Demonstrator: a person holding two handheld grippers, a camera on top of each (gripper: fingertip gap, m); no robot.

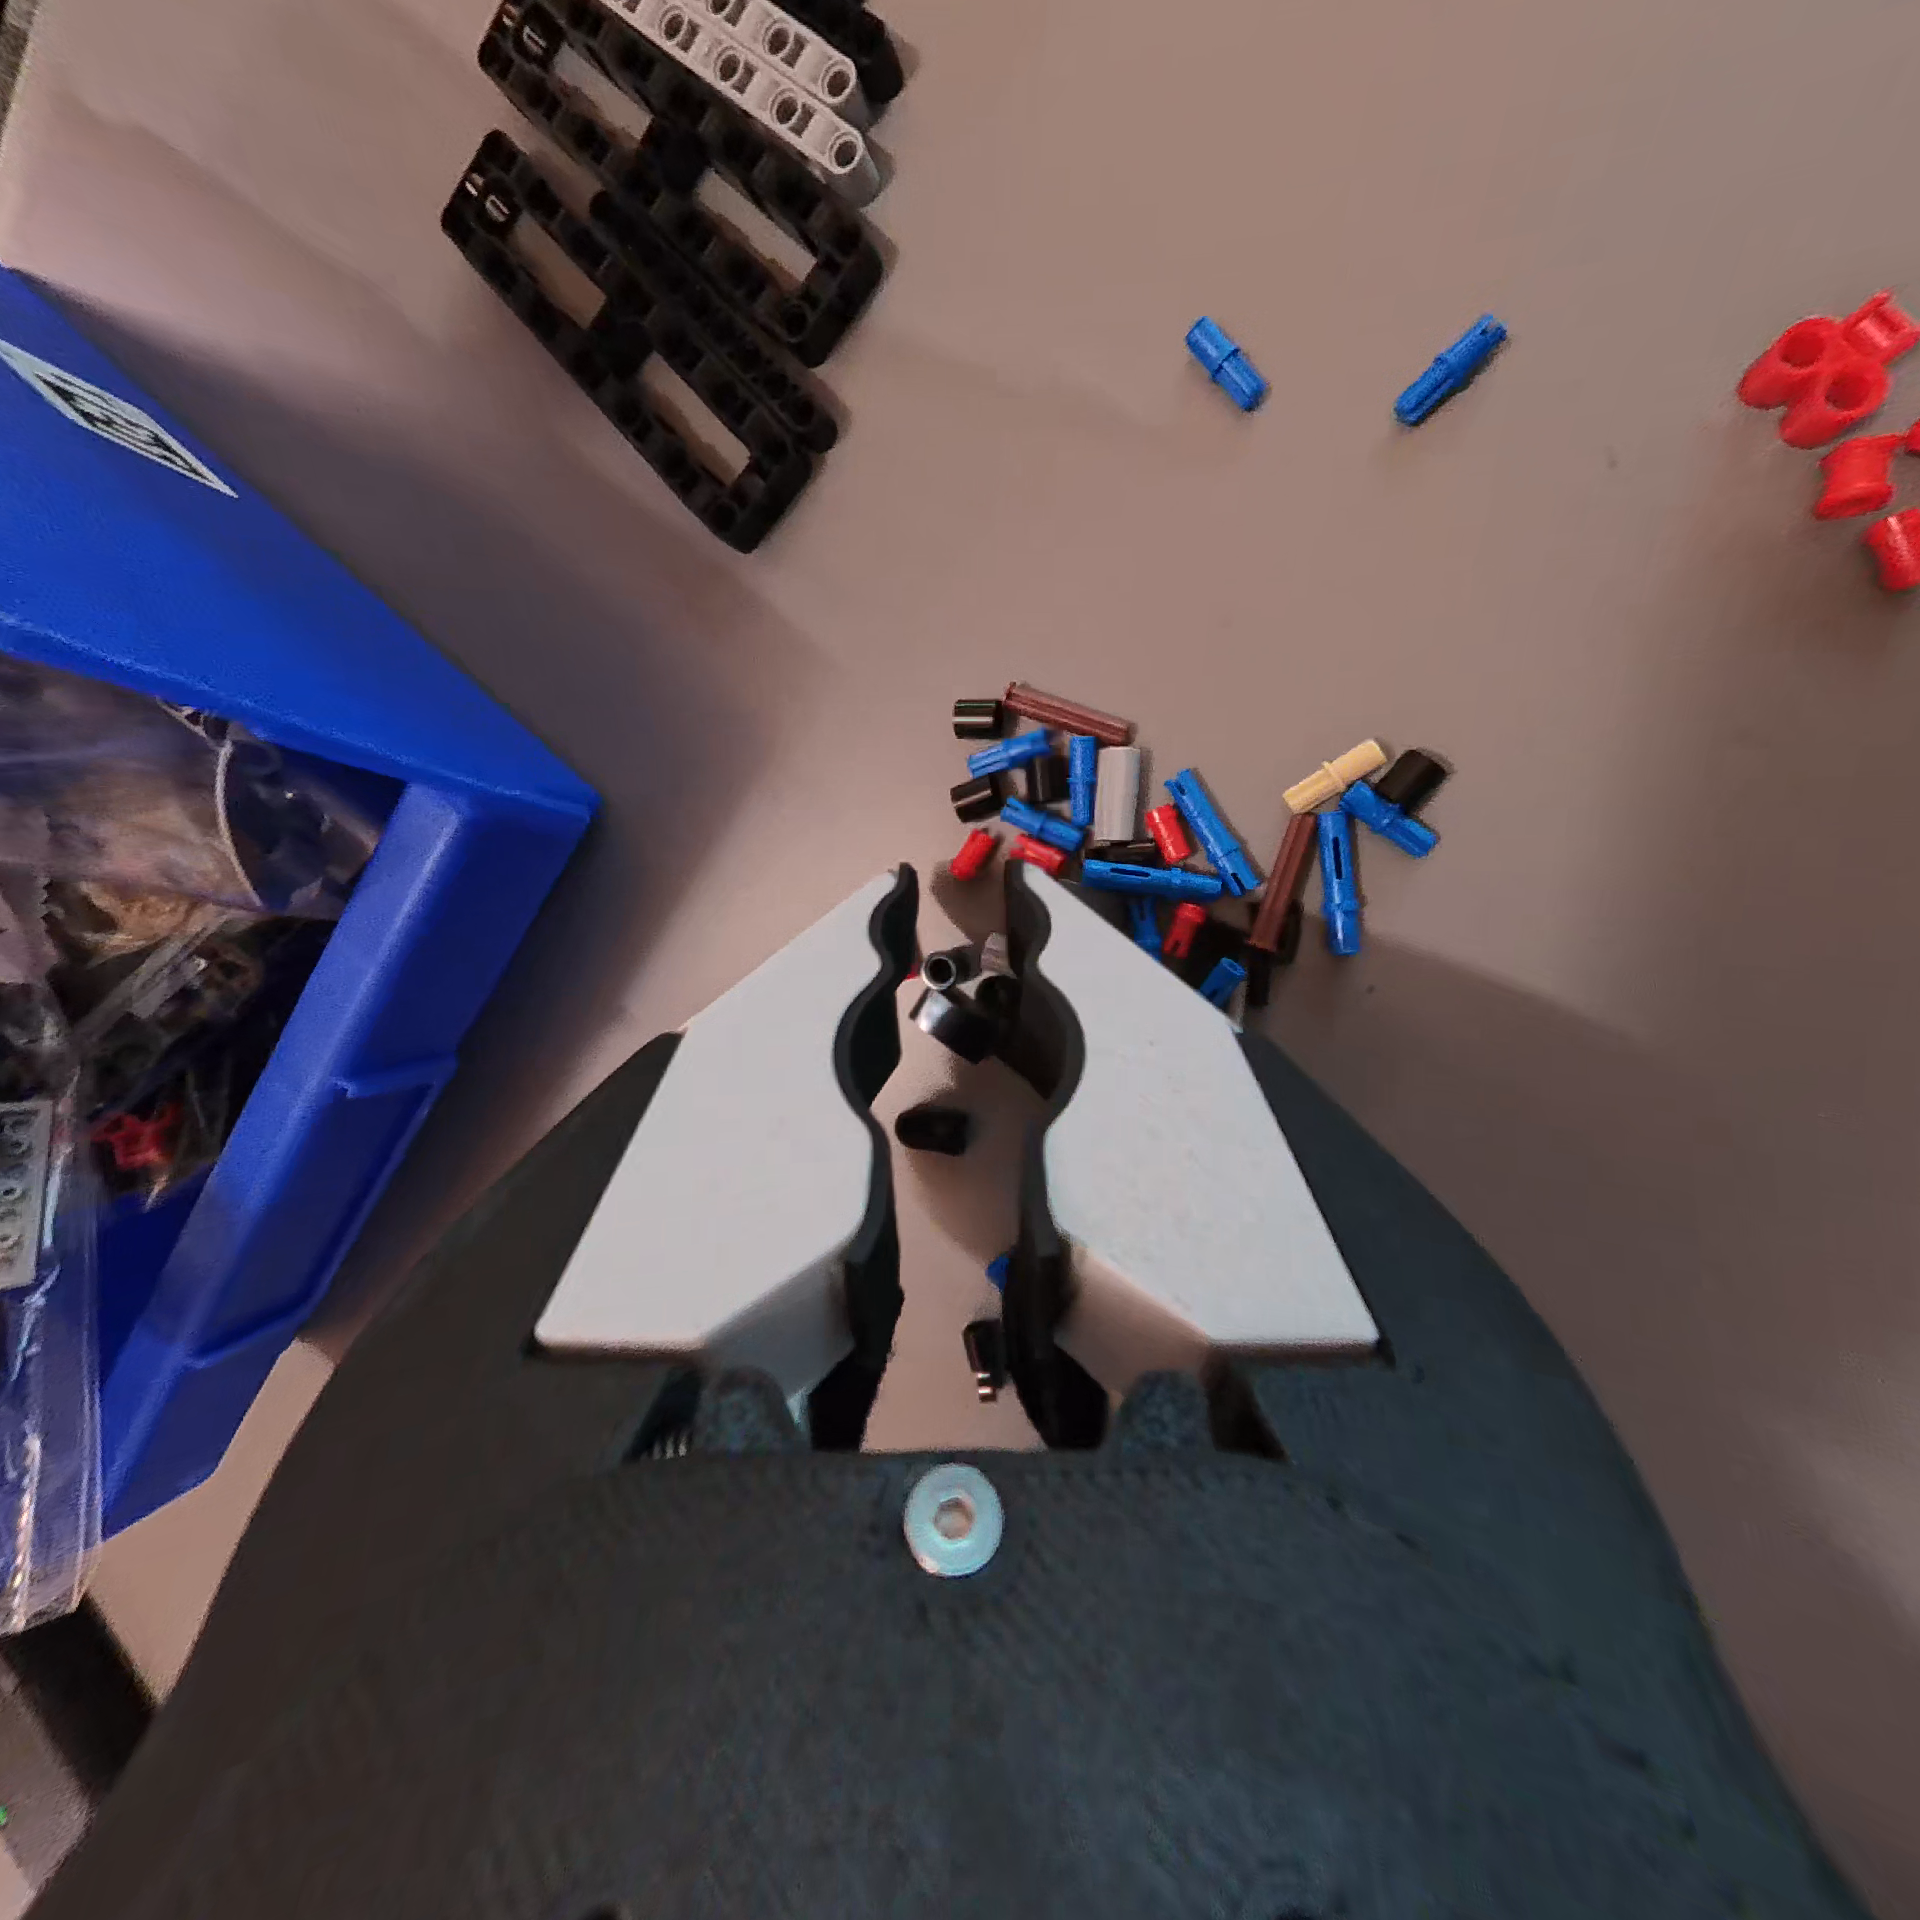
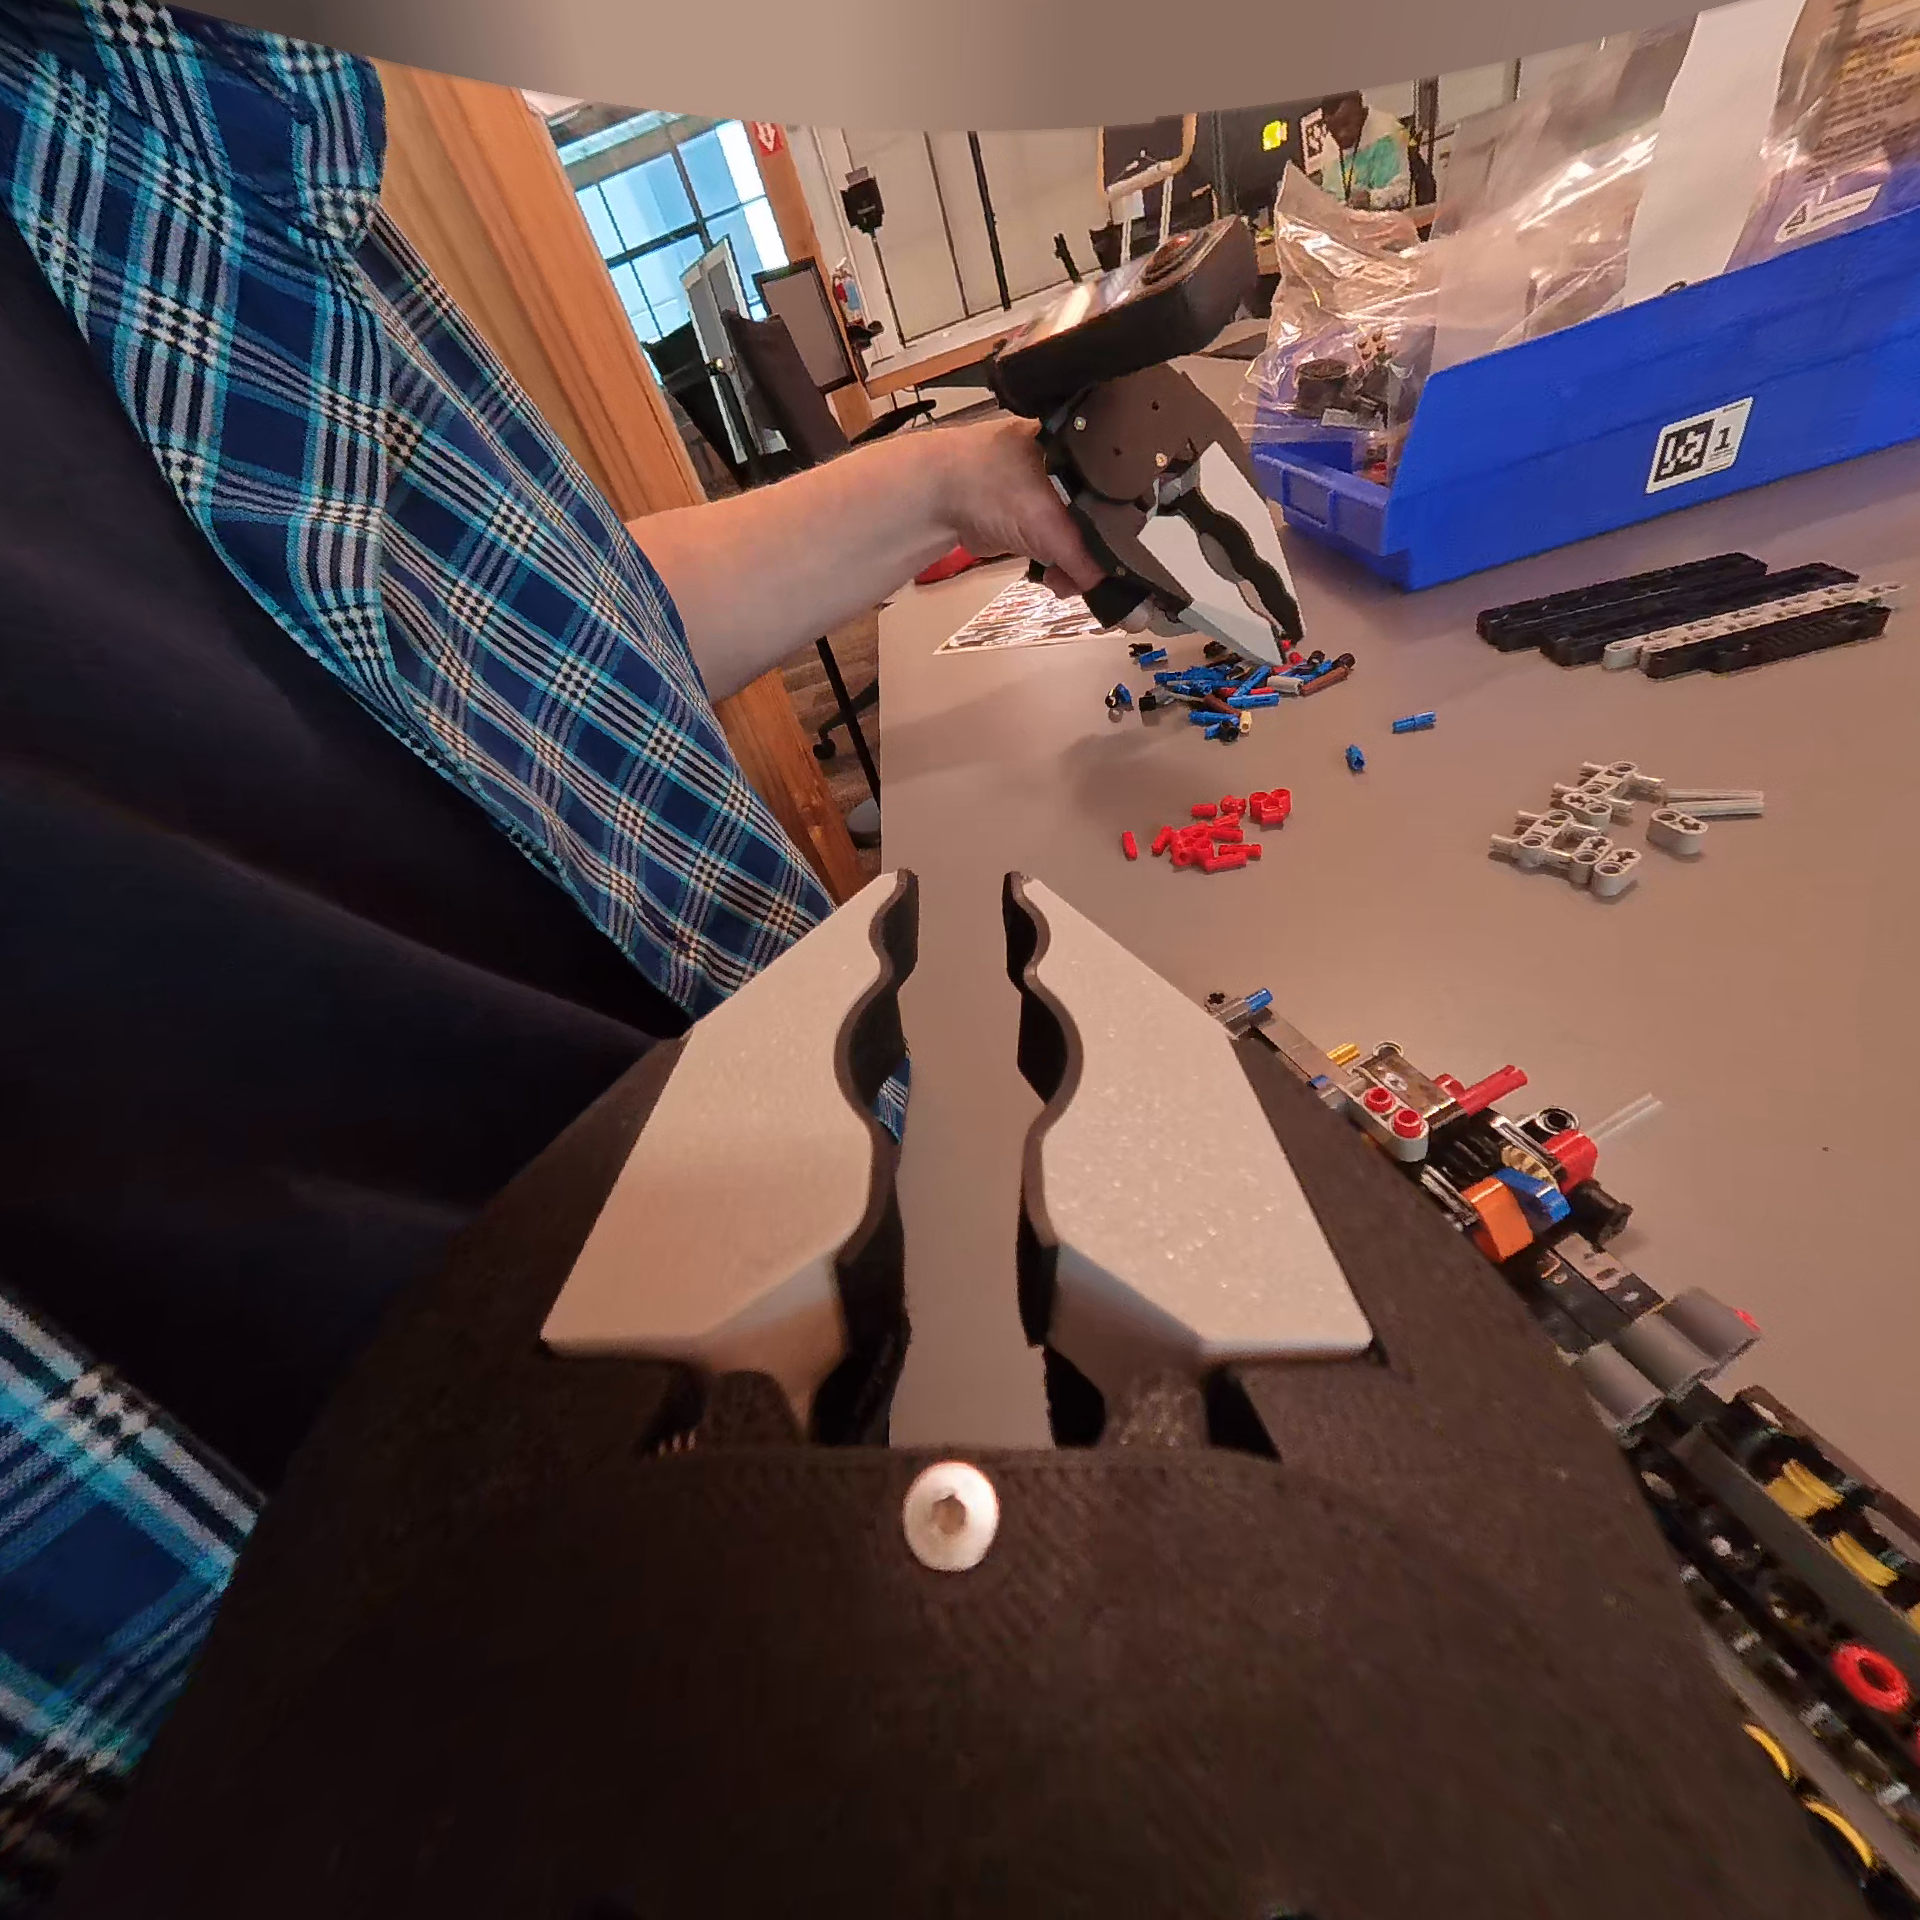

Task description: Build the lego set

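Down on the table, the left gripper hangs narrowly parted, empty, over a pin pile; two blue pins lie apart beyond. Opposite, the right gripper gapes narrowly, empty, beside the multicoloured lego build at right.

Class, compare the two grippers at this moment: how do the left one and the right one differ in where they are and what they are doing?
The left gripper points down into the mixed pile of small pins, while the right gripper is held away from every pile. Small black pins lie between the left gripper's fingers; only bare table shows between the right gripper's fingers. The right gripper sits beside the half-built model; the left sits near the blue bin. Both are open.
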